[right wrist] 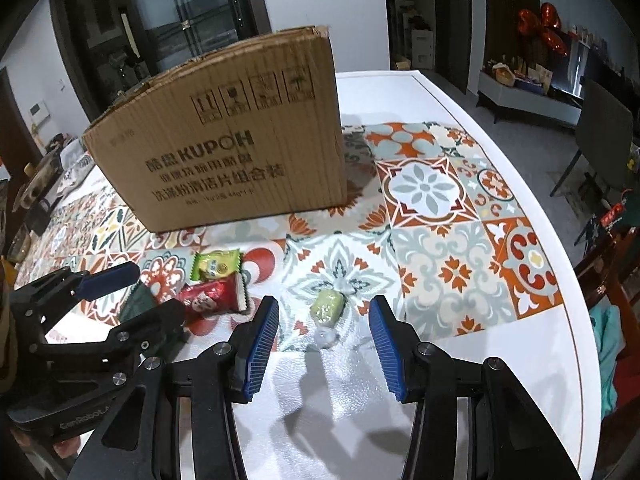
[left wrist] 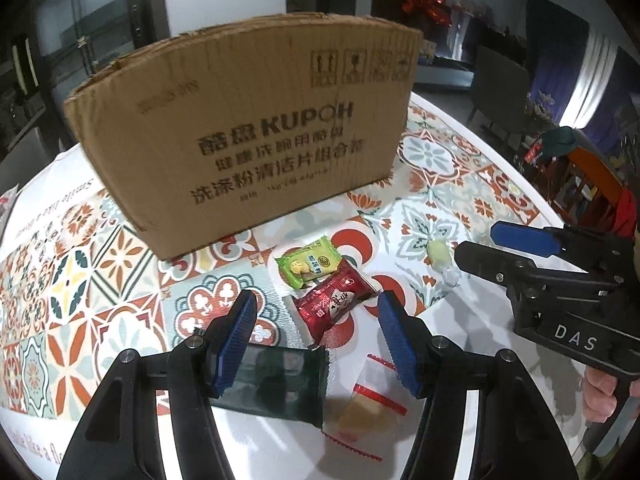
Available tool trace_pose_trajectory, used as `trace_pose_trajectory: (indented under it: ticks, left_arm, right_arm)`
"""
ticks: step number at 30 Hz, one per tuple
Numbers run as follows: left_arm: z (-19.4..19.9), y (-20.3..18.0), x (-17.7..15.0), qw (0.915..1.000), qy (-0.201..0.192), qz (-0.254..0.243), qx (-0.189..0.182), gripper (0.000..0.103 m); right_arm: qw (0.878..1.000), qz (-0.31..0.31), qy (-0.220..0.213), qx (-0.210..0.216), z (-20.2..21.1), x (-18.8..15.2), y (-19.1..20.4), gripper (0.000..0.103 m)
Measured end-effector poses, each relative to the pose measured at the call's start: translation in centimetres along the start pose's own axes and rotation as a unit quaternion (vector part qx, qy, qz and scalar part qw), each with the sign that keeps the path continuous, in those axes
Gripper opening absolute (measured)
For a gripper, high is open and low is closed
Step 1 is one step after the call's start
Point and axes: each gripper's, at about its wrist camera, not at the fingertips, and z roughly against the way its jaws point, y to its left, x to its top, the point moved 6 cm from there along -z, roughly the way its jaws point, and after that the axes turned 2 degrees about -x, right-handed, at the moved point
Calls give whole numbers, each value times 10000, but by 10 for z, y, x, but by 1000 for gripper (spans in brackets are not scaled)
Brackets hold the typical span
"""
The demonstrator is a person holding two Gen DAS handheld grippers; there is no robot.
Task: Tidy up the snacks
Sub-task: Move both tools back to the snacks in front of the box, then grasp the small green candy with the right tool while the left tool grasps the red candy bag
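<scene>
Lying at 12 o'clock between the right gripper's (right wrist: 324, 340) spread jaws, the green candy (right wrist: 327, 306) should be straddled squarely before closing; the left gripper (left wrist: 316, 344) hangs open over the dark green packet (left wrist: 280, 380) on the desk (right wrist: 460, 320).

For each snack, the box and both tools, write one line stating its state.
Cardboard box: upright on table.
Green packet: flat, sealed.
Red packet: flat, overlapping green packet.
Dark green packet: flat, under left tool.
Pale candy: wrapped, untouched.
Left tool: open.
Right tool: open.

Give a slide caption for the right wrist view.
Open right claw faces a green candy before the cardboard box.
</scene>
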Motion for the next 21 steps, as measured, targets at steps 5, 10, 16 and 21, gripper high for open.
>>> trace_pose_trajectory:
  ticks: [5,10,16,21]
  left_arm:
    - [-14,0,0,9998,96,-155,80,62]
    - [-28,1,2,9996,209,-150,80,62]
    - [-37,2,0,9995,314,-61,-16,56]
    - [-38,1,-3,9993,367,26,-107,43]
  right_arm:
    - [9999,-24,119,11,-11,-6,-3,48]
    - [9997,-69,219,-5,-21,-8,-4,48]
    - [9995,-88,301,4,-31,-6,-3,48]
    - [9993,-25,359,-49,-39,-3,-1,48]
